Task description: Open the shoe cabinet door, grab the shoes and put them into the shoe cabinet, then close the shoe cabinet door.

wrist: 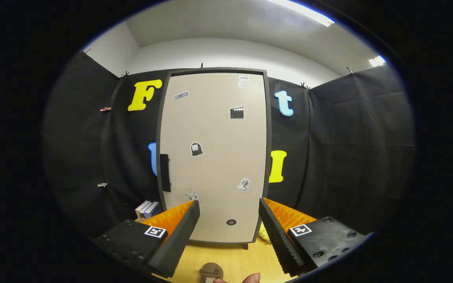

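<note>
The step in hand looks like opening the door, judging by the tall beige sticker-dotted shoe cabinet door [214,157] standing closed in its dark frame. To do it well, steer toward ten o'clock of the fingers, where the dark rectangular handle [165,172] sits on the door's left edge; approach it with the jaws wide, close squarely on it, then pull along the hinge's arc.

The gripper [229,226] points level and straight at the door's lower half, fingers spread, holding nothing. A yellow object [264,234] peeks at two o'clock behind the right finger; whether it is the shoes I cannot tell. A fingertip [253,278] shows at six o'clock above the light wooden floor [234,257].
</note>
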The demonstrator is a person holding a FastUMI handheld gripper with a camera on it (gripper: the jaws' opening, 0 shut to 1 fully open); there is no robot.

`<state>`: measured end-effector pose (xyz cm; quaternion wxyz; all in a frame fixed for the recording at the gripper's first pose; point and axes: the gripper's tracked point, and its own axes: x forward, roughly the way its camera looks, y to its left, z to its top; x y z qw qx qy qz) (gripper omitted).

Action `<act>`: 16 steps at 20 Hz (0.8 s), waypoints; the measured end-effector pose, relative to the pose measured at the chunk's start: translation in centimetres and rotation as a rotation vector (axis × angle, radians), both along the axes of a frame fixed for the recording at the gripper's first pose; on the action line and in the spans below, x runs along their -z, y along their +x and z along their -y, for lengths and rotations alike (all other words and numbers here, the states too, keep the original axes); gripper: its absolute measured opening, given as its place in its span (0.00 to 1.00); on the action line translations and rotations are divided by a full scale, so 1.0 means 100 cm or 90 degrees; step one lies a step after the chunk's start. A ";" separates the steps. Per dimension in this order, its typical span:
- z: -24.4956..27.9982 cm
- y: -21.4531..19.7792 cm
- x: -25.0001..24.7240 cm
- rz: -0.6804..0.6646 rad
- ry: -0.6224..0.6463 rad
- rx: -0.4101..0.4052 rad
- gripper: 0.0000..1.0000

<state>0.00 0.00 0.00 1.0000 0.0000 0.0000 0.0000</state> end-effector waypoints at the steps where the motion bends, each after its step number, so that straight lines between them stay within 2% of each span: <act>1: 0.000 0.000 0.000 0.000 0.001 0.000 0.98; 16: -0.002 0.001 -0.003 -0.001 0.000 0.001 0.98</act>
